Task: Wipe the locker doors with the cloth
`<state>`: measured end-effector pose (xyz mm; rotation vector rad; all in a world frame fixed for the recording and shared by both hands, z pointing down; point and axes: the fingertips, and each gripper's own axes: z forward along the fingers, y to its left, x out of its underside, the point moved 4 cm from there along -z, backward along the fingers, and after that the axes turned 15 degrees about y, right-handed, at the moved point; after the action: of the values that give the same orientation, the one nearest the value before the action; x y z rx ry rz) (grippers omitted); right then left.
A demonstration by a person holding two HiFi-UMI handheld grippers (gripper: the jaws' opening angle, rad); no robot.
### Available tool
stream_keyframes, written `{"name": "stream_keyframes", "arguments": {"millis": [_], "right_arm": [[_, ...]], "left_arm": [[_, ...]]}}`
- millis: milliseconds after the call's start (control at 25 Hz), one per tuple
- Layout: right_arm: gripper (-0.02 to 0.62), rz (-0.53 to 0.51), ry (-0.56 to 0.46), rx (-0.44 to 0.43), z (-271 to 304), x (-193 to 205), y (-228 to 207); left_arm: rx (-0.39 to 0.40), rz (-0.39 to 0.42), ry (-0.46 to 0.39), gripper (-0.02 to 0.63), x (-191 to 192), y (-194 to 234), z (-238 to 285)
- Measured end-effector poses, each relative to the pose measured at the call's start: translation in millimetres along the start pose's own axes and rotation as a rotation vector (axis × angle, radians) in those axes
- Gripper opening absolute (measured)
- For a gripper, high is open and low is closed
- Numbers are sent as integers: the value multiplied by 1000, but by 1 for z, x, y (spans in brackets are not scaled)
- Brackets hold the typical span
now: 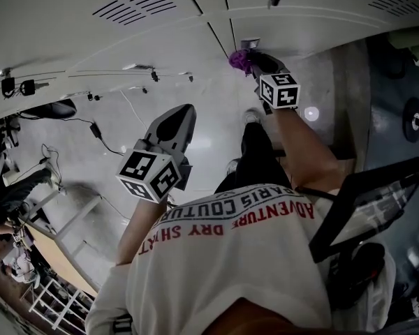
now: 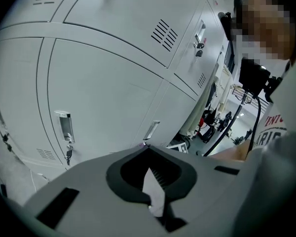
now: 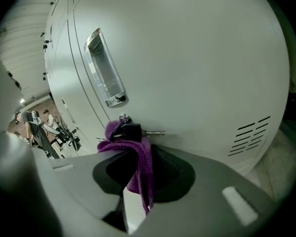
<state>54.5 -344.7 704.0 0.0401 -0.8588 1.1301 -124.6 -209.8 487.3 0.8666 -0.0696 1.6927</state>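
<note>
As seen along the right-hand jaws, nearest: purple cloth, pinched as a folded strip between jaws closed down on it; long axis along the jaws, bunched end forward at the tips and pointing at the door, loose end trailing back toward the camera. Just beyond the tips: black-headed key in its lock, touching or all but touching the bunched end; which of the two, not to be told. Above the key: recessed handle with a small label at its foot. Behind all of these: pale grey locker door, vent slots low on its right.

From the head view: right gripper extended low at the lockers, cloth at the door face; left gripper well short of the lockers, jaws together at the tips, nothing between them.

Step in hand, by judgement: wiping of a low door, around the lock. Next move, likewise by judgement: a sweep across the open panel, pressure flat to the metal, path steered round the protruding key to avoid snagging the cloth.

Farthest, past the row of lockers: a room with racks and figures, too small to describe.
</note>
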Motion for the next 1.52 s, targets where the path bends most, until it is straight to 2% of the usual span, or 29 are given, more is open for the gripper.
{"name": "stream_keyframes", "arguments": {"millis": [200, 440, 640, 920, 1120, 1360, 1520], "right_arm": [[77, 10, -5, 21, -11, 2, -17], [77, 134, -47, 68, -31, 10, -54], [77, 188, -73, 130, -52, 14, -93], [77, 304, -124, 240, -86, 19, -148], [77, 415, -146, 280, -101, 23, -171], [75, 398, -149, 259, -125, 23, -153], [75, 360, -187, 195, -159, 17, -100]], "left_arm": [[19, 11, 14, 0, -1, -8, 8], [48, 31, 29, 0, -4, -20, 20], [66, 42, 46, 0, -2, -25, 29], [68, 45, 52, 0, 1, -28, 28], [63, 49, 47, 0, -1, -29, 24], [75, 71, 0, 0, -6, -42, -4], [77, 81, -26, 0, 6, -44, -40]]}}
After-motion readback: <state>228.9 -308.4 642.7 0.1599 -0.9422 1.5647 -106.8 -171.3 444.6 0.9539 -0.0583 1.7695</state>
